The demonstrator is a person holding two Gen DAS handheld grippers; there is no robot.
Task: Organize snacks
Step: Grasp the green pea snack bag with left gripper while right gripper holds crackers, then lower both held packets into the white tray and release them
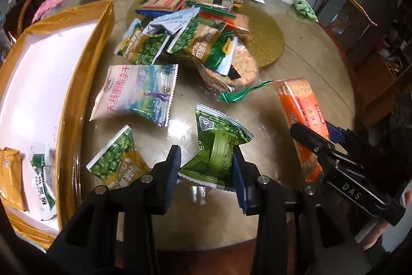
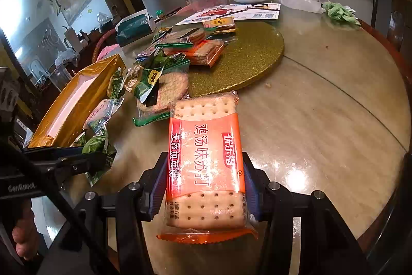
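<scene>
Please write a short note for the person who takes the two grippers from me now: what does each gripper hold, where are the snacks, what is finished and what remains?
Left gripper: shut on the green snack packet, low over the table.
Right gripper: shut on the orange cracker pack, held above the table.
Gold box, at the left: two packets already lie inside, the rest of it is bare.
Left to do: both held packs, the pea packet and the pale dried-fruit bag near the box, and the snack pile on and beside the gold mat.
</scene>
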